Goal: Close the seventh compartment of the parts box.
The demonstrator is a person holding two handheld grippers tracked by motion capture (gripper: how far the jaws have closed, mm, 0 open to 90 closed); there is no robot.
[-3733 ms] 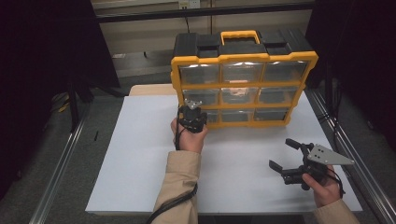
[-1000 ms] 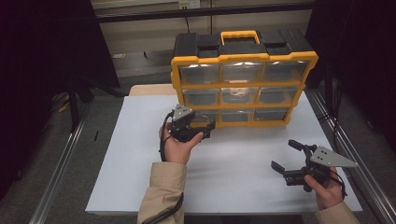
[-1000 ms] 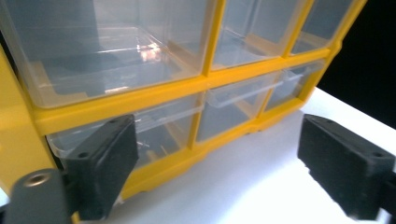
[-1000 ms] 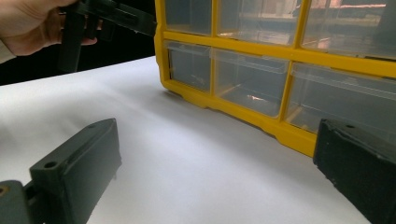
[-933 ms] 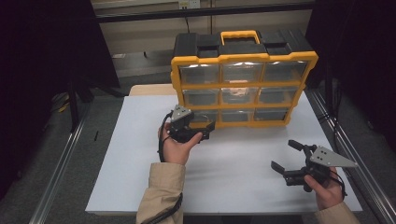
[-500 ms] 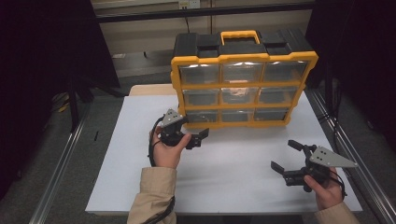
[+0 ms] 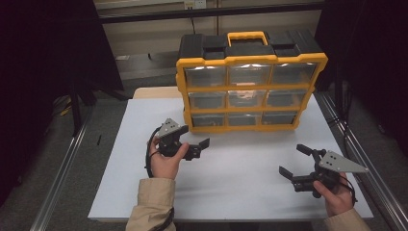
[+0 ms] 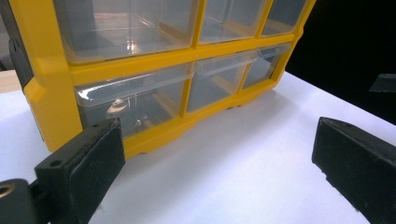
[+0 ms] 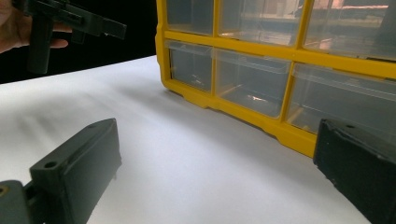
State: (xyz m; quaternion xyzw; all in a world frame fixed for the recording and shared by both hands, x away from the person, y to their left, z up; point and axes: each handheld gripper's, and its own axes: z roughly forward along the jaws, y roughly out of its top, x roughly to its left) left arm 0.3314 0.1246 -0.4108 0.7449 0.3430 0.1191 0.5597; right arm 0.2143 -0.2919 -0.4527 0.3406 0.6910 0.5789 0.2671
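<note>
The white surface [image 7: 240, 192] carries everything, and it is bare across the front half where both hands work. Toward its far edge stands the yellow drawer cabinet [image 7: 250, 89], upright, with a black top and a yellow carry handle [image 7: 247, 36]. Its front faces the person and shows three rows of three clear drawers.

The left claw [image 7: 192, 144] is held just in front of the cabinet's lower left corner, near it but not touching. Its jaws have just been opening and now stand wide apart, with nothing between them. In the left gripper view the bottom left drawer [image 8: 133, 105] lies just ahead of the jaws and holds some small metal pieces [image 8: 116, 106]; I cannot tell what they are.

The right claw [image 7: 294, 161] sits well apart from the cabinet, near the front right of the surface, its jaws also spread wide and empty. In the right gripper view the left claw [image 9: 74, 21] shows farther off at the upper left, above the surface.
</note>
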